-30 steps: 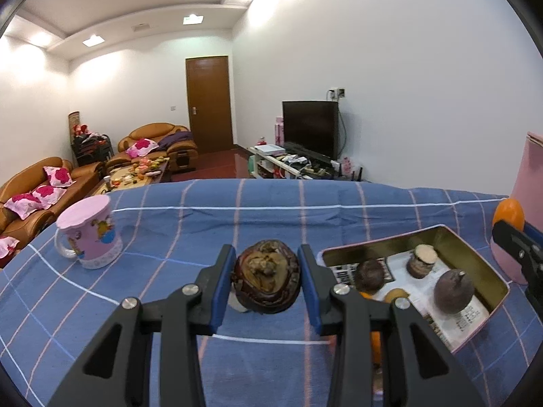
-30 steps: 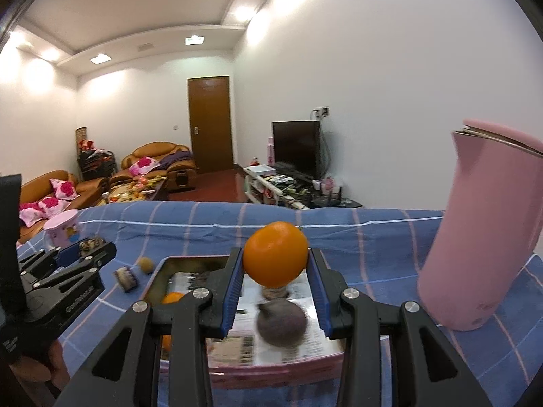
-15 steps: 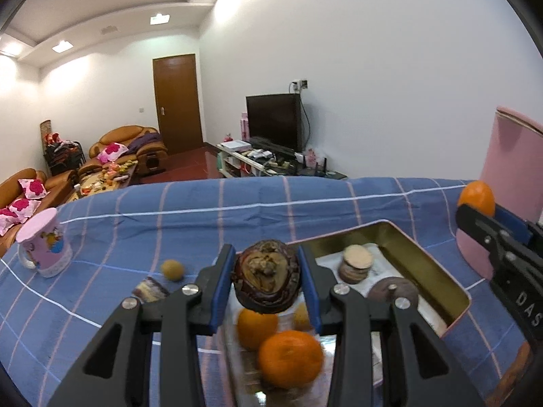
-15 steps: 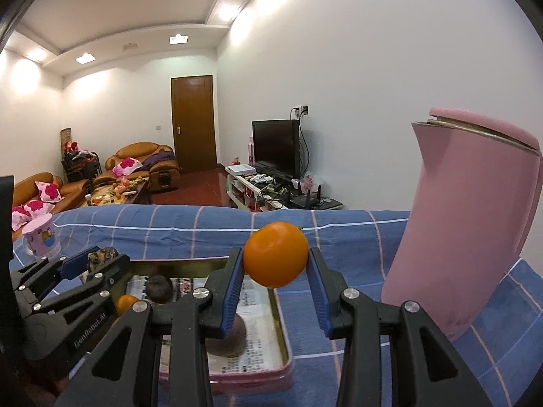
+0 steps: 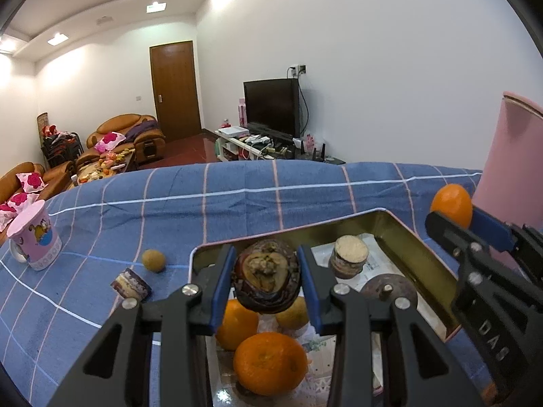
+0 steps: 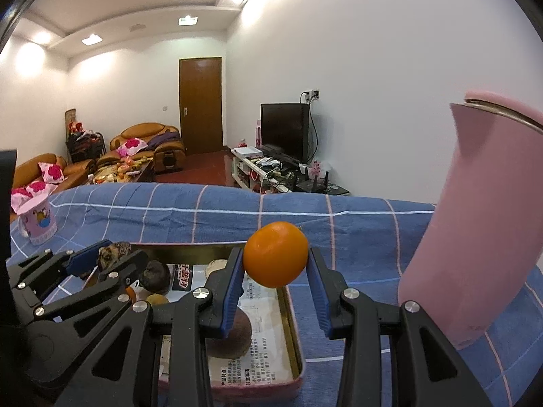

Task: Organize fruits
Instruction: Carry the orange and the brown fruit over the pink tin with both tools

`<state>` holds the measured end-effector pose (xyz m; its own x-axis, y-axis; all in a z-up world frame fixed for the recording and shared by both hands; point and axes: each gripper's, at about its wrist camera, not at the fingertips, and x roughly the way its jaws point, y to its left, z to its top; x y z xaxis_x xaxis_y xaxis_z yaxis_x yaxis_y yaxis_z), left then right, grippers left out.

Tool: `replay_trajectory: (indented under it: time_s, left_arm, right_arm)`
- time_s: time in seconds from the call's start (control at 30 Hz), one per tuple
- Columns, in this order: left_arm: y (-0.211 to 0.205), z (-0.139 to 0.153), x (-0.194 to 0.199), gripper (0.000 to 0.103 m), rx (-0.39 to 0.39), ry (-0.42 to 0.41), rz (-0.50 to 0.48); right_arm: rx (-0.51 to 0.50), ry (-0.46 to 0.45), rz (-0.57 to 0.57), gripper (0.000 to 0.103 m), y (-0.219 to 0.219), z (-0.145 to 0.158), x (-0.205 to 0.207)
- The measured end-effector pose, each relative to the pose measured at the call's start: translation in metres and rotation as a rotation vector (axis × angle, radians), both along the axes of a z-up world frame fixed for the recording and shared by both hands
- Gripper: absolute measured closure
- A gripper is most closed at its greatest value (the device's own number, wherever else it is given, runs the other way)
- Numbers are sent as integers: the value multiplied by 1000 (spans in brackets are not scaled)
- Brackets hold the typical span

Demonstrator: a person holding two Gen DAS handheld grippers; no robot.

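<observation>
My left gripper (image 5: 267, 279) is shut on a dark purple mangosteen (image 5: 267, 283) and holds it above the gold metal tray (image 5: 410, 247). The tray holds two oranges (image 5: 269, 363), a yellowish fruit (image 5: 292, 315) and dark mangosteens (image 5: 387, 293). My right gripper (image 6: 275, 261) is shut on an orange (image 6: 275, 258), over the tray's right rim (image 6: 292, 318). It also shows at the right in the left wrist view (image 5: 451, 205). The left gripper shows at the left in the right wrist view (image 6: 112, 254).
A tall pink jug (image 6: 488, 224) stands right of the tray. A pink cartoon mug (image 5: 34, 237) stands far left. A small yellow-brown fruit (image 5: 153, 260) and a cut mangosteen piece (image 5: 130, 283) lie on the blue checked cloth (image 5: 237, 203) left of the tray.
My left gripper has moved right with the mangosteen, from over the cloth to above the tray. My right gripper has shifted right with the orange, nearer the pink jug.
</observation>
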<state>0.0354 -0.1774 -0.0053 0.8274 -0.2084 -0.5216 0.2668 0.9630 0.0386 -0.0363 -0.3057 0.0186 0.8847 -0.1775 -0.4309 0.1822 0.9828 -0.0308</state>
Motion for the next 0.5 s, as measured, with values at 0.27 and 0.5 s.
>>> replay_trajectory:
  time_s: [0.27, 0.5]
  left_arm:
    - [-4, -3, 8, 63, 14, 41, 8]
    - [-10, -7, 13, 63, 32, 68, -5]
  right_arm:
    - [8, 45, 20, 63, -2, -7, 12]
    - [9, 80, 53, 63, -1, -11, 17]
